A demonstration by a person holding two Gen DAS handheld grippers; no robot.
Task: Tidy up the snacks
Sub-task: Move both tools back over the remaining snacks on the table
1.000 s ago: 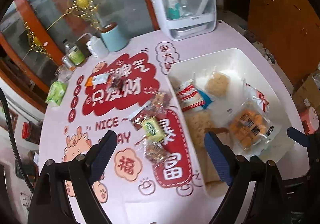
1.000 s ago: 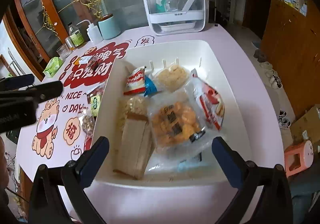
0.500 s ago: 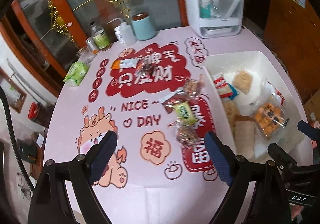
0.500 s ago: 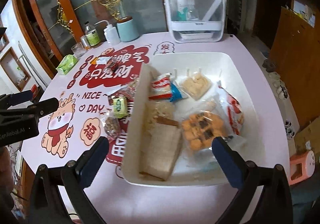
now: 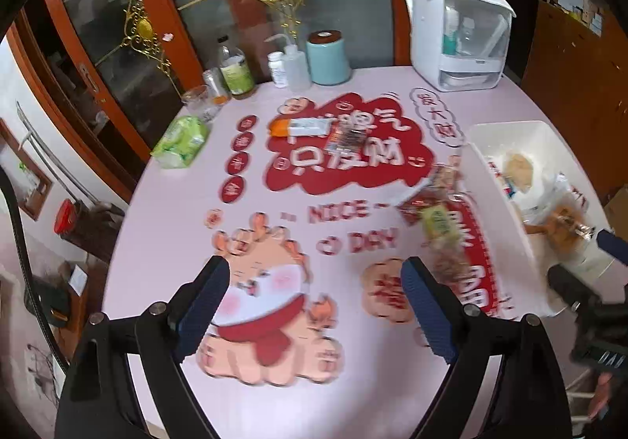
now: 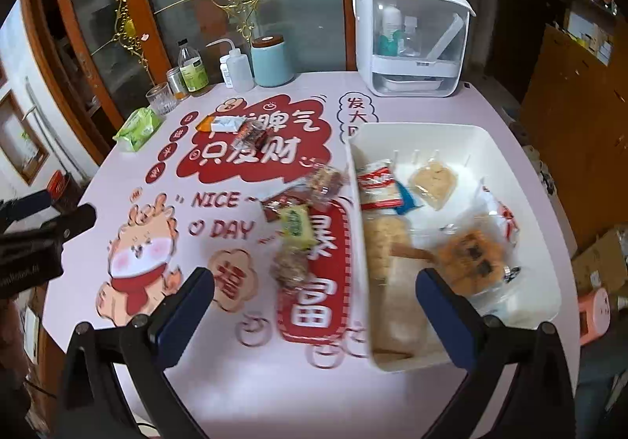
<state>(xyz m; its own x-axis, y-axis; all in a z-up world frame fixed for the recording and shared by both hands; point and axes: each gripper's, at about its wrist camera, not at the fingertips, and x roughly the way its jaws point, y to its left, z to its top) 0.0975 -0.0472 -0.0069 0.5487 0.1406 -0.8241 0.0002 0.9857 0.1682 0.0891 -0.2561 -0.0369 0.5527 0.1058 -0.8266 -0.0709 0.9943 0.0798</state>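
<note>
A white bin (image 6: 424, 135) on the right of the pink table holds several snack packs, among them an orange cracker bag (image 6: 469, 256) and a red-and-white pack (image 6: 378, 184). Loose snacks lie left of it: a green-yellow pack (image 6: 296, 223), a brown bar (image 6: 327, 180), a dark candy (image 6: 251, 135) and an orange-white bar (image 6: 221, 124). The bin also shows in the left wrist view (image 5: 506, 133). My left gripper (image 5: 314, 305) is open and empty above the cartoon print. My right gripper (image 6: 314, 309) is open and empty near the bin's front left corner.
At the table's back stand a white organizer box (image 6: 410, 42), a blue canister (image 6: 271, 60), a squeeze bottle (image 6: 237, 70), a green-labelled bottle (image 6: 192, 72) and a glass (image 6: 161, 97). A green tissue pack (image 6: 137, 127) lies at the left edge. A pink stool (image 6: 594, 313) stands right.
Both grippers have pulled back and swung left, away from the bin. The left one now looks over the table's left half. Both stay open and empty.
</note>
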